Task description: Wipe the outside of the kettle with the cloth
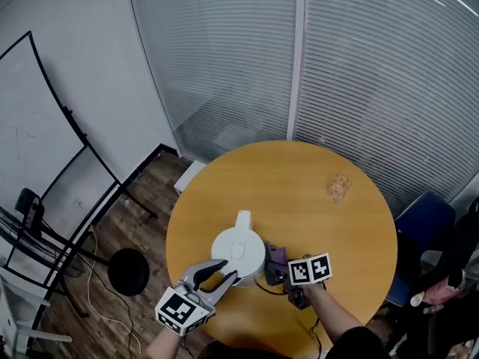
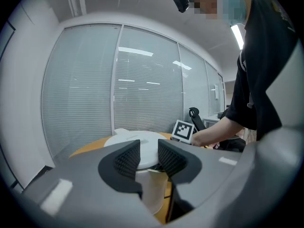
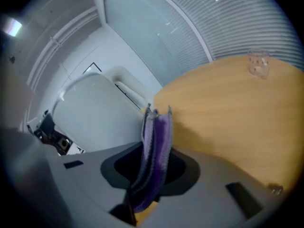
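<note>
A white kettle [image 1: 238, 249] stands near the front edge of the round wooden table [image 1: 299, 178], its spout pointing away from me. My left gripper [image 1: 223, 272] reaches in from the front, with its jaws closed on the kettle's handle [image 2: 152, 189]. In the left gripper view the white lid [image 2: 142, 144] shows just past the fingertips. My right gripper [image 1: 272, 266] is at the kettle's right side, shut on a purple cloth [image 1: 278, 256]. In the right gripper view the cloth [image 3: 156, 146] sticks up out of the jaws beside the kettle's wall [image 3: 95, 113].
A small clear glass [image 1: 338, 188] stands on the far right of the table. A blue chair [image 1: 423, 220] is at the right and a black round stool [image 1: 129, 271] on the floor at the left. Glass walls with blinds stand behind.
</note>
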